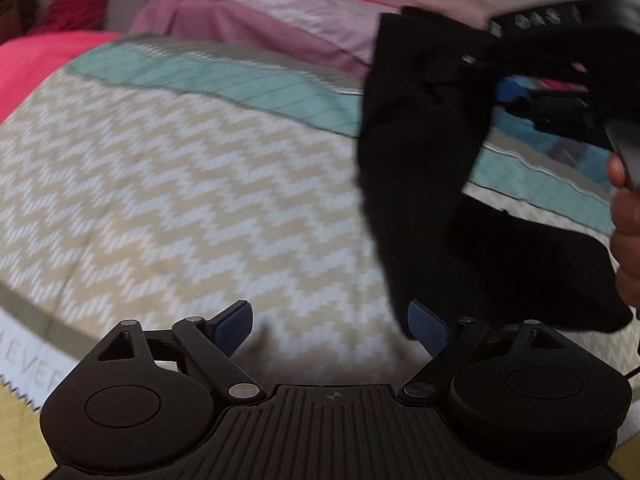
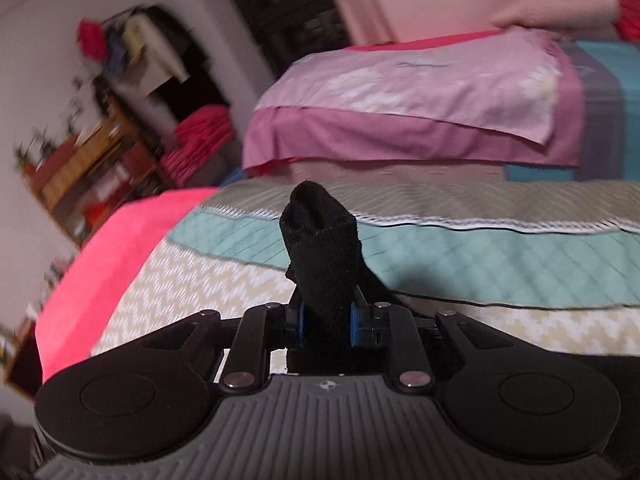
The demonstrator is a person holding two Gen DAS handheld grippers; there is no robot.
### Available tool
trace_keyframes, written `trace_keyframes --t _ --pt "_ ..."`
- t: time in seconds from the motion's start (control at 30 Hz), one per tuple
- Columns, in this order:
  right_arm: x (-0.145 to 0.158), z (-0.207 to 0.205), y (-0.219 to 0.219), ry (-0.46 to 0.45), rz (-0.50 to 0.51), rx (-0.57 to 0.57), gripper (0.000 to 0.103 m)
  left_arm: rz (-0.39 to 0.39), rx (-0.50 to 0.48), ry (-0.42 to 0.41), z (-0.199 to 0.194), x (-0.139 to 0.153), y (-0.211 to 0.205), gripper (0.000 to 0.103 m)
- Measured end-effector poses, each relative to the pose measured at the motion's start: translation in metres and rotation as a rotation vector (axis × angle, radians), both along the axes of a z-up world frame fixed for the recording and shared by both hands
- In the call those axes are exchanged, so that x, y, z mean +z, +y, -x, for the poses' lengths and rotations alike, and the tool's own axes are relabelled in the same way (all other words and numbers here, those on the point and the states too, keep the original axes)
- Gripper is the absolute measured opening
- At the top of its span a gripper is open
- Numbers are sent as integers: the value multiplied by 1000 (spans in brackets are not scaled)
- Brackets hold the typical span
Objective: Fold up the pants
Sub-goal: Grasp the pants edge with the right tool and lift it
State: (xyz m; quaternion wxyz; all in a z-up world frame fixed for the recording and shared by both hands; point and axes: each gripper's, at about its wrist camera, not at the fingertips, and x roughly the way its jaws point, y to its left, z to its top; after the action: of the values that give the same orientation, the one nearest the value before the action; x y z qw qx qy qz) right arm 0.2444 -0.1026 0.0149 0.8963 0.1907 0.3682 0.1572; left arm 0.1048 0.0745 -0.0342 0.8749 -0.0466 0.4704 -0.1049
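Observation:
The black pants (image 1: 424, 168) hang in the air at the right of the left wrist view, held up by my right gripper (image 1: 500, 76) above the bed. Their lower end drapes down onto the bedspread (image 1: 180, 184) close to my left gripper's right finger. My left gripper (image 1: 330, 328) is open and empty, low over the zigzag bedspread. In the right wrist view my right gripper (image 2: 326, 326) is shut on a bunched end of the pants (image 2: 320, 248), which sticks up between the blue pads.
The bed has a beige zigzag bedspread with a teal band (image 2: 480, 256). A pink and purple pillow (image 2: 400, 112) lies at the head. A bright pink blanket (image 2: 120, 256) lies at the bed's left edge. A wooden shelf (image 2: 88, 172) stands by the wall.

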Motion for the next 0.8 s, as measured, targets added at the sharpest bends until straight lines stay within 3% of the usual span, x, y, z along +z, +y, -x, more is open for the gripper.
trace_keyframes --t 0.07,0.23,0.37,0.47,0.53,0.6,0.67,0.7,0.73,0.8 --pt "6 8 -15 -14 -10 -13 23 -53 -27 -12 -9 -8 -33 103" --pt "23 36 -56 -75 -70 -46 23 -121 -42 122 -46 -53 -68 103" --pt "30 65 -110 -98 -100 -118 23 -187 -117 39 -41 -41 -83 103" --pt "25 96 -155 -118 -115 -210 23 -180 -206 -14 -31 -26 -93 103" --pt "8 118 -188 -96 -136 -298 23 -171 -278 -24 -25 -21 -103 103" --pt "-27 133 -214 -25 -117 -386 25 -153 -343 -1 -18 -23 -110 103" --pt "-74 136 -234 156 -46 -467 27 -141 -399 39 -13 -26 -114 103" --pt "-91 140 -243 208 -75 -490 27 -133 -427 56 -9 -26 -113 103" --pt "-95 147 -250 179 -147 -504 28 -122 -453 61 -5 -23 -110 103" --pt "-85 156 -255 117 -180 -542 50 -91 -499 40 5 -10 -100 103"
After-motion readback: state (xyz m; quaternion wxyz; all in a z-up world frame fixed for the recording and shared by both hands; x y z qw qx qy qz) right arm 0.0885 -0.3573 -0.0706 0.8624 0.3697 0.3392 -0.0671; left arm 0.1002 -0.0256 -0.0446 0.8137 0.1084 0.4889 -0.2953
